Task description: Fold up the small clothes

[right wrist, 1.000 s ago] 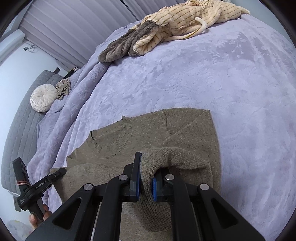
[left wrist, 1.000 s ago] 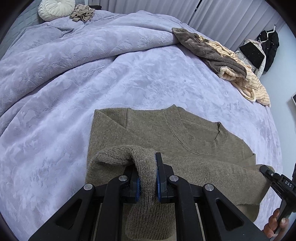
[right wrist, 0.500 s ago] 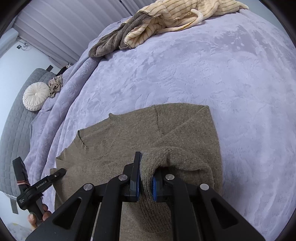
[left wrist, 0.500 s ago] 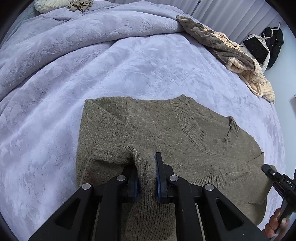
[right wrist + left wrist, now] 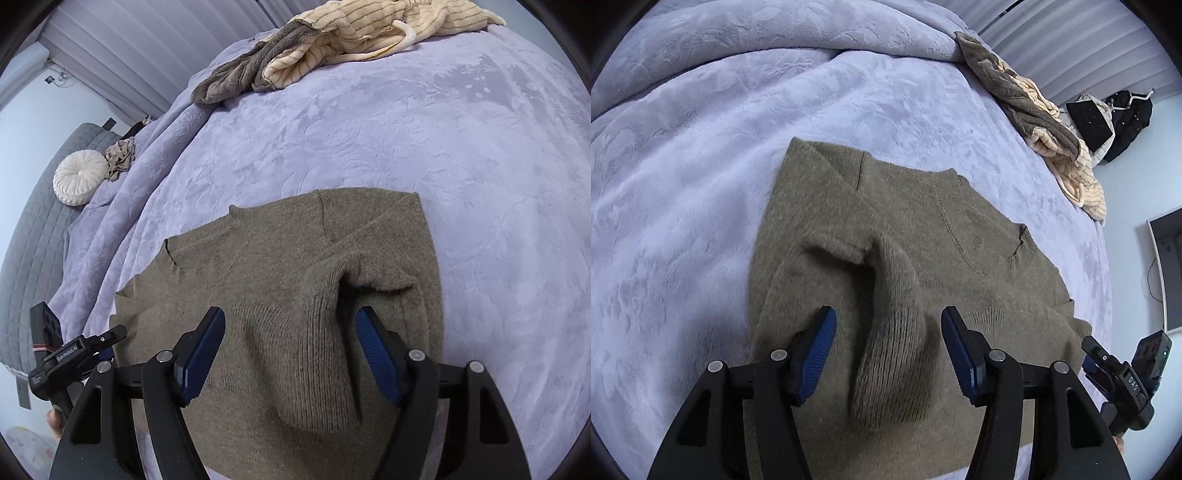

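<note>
An olive knit sweater (image 5: 923, 229) lies on the lavender bedspread, its lower part folded up over the body. It also shows in the right wrist view (image 5: 280, 254). My left gripper (image 5: 888, 354) is open, its blue pads on either side of a raised ridge of ribbed hem (image 5: 894, 354). My right gripper (image 5: 290, 354) is open too, straddling the hem ridge (image 5: 306, 354) on the sweater's other side. The right gripper shows at the sweater's edge in the left wrist view (image 5: 1123, 380), and the left one in the right wrist view (image 5: 74, 354).
A pile of brown and cream striped clothes (image 5: 332, 48) lies at the far side of the bed (image 5: 443, 129). A round white cushion (image 5: 79, 177) and a crumpled beige cloth (image 5: 120, 155) lie near the grey headboard. Dark garments (image 5: 1115, 118) hang by the wall.
Both grippers held the folded-over hem shut, carried it forward over the sweater and have now opened, letting the hem drop onto the body.
</note>
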Available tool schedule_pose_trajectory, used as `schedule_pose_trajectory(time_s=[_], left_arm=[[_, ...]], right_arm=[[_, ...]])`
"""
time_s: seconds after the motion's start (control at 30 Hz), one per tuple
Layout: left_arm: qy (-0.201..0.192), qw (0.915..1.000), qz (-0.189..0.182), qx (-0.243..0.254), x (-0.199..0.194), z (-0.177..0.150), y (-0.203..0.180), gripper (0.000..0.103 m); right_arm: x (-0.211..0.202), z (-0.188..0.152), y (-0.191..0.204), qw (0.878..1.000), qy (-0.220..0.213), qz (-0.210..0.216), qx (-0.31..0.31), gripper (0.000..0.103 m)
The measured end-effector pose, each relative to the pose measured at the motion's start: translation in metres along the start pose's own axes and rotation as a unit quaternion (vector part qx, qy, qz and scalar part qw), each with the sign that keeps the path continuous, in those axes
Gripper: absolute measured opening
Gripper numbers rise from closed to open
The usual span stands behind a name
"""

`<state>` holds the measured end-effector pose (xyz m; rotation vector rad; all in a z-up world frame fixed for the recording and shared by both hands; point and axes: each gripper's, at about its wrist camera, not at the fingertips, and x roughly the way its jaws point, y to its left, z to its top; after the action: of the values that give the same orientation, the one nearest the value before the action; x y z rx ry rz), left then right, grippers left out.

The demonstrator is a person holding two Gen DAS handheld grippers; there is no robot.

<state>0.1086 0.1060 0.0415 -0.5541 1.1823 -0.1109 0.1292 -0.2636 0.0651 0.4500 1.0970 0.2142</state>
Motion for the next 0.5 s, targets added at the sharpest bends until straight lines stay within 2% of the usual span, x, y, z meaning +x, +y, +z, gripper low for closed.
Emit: schedule_pose_trajectory(time_s=[0.2, 0.23, 0.27, 0.3, 0.33, 0.37, 0.5], left_arm=[[0.011, 0.9987, 0.003, 0.05, 0.002, -0.03, -0.017, 0.06], [0.011, 0.9982, 0.008, 0.058, 0.004, -0.032, -0.022, 0.059], [0.008, 0.9975, 0.015, 0.068, 0.006, -0.032, -0.028, 0.043], [0.011, 0.9967, 0.018, 0.078, 0.008, -0.032, -0.034, 0.016], [0.018, 0.9963, 0.012, 0.083, 0.01, -0.03, -0.038, 0.014], [0.011, 0.9965, 0.01, 0.083, 0.007, -0.027, -0.043, 0.014], [-0.032, 0.9953, 0.011, 0.09, -0.011, -0.01, -0.056, 0.014]], right_arm=[[-0.002, -0.022, -0.001, 1.0, 0.006, 0.002, -0.013, 0.076], [0.0, -0.025, 0.0, 1.0, 0.009, 0.004, -0.016, 0.066], [0.002, -0.027, 0.002, 1.0, 0.013, 0.004, -0.021, 0.044], [0.005, -0.028, 0.004, 0.999, 0.019, 0.002, -0.028, 0.034], [0.007, -0.029, 0.005, 0.999, 0.025, 0.001, -0.031, 0.022], [0.007, -0.028, 0.007, 0.999, 0.024, 0.0, -0.033, 0.015], [-0.014, -0.012, 0.02, 0.998, -0.015, 0.019, -0.056, 0.014]])
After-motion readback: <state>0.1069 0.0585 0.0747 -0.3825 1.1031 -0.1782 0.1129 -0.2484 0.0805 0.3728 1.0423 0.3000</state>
